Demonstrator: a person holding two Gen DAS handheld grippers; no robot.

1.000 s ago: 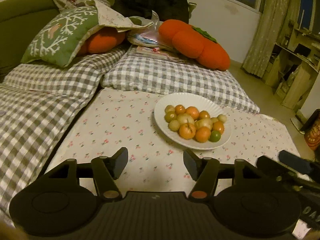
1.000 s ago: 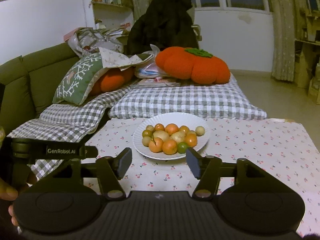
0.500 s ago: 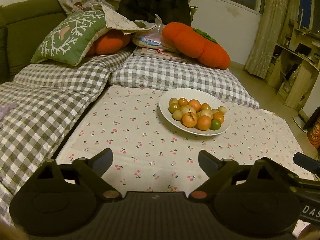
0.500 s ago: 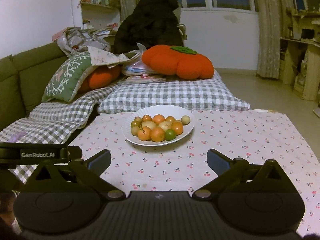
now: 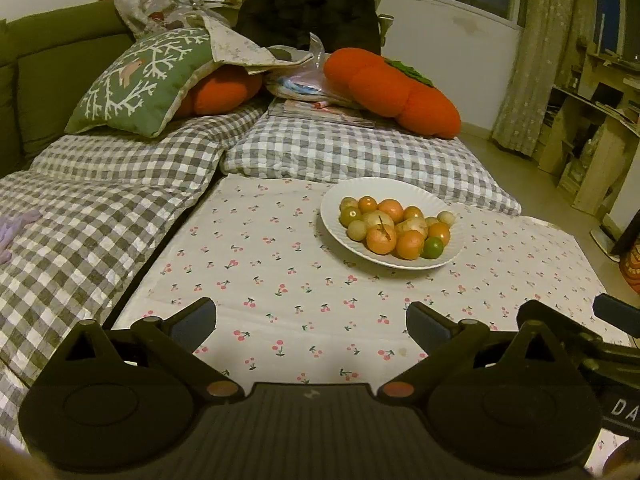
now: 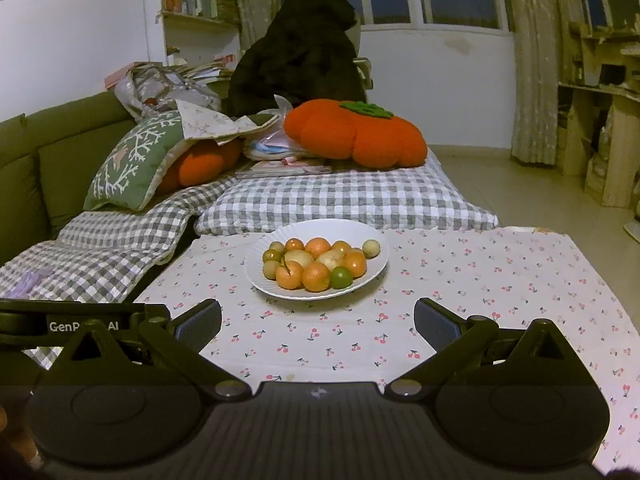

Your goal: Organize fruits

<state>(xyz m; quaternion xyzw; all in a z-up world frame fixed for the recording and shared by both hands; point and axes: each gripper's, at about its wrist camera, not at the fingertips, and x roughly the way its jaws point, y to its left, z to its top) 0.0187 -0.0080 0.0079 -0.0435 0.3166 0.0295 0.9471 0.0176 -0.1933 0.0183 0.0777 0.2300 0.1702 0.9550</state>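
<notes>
Both sets of jaws have spread from about half apart a second ago to their widest, and the left pair is still finishing its opening while the right pair has stopped; nothing lies between either pair. In the left wrist view the left hand-held gripper (image 5: 311,320) hovers over the cherry-print cloth (image 5: 280,280), touching nothing, and the white plate (image 5: 332,216) of fruit (image 5: 394,226) sits well ahead at about one o'clock. In the right wrist view the right hand-held gripper (image 6: 318,322) is likewise empty and spread wide, with the plate (image 6: 256,276) almost straight ahead at twelve o'clock, nearer than in the other view. The fruit (image 6: 316,264) is a loose heap of small round pieces, orange, yellow-brown and one green lime (image 6: 341,278) at the near edge; the heap runs roughly nine to three o'clock across the plate, and single pieces show no clear long axis. Checked cushions (image 6: 344,200) and an orange pumpkin pillow (image 6: 352,136) lie beyond.
</notes>
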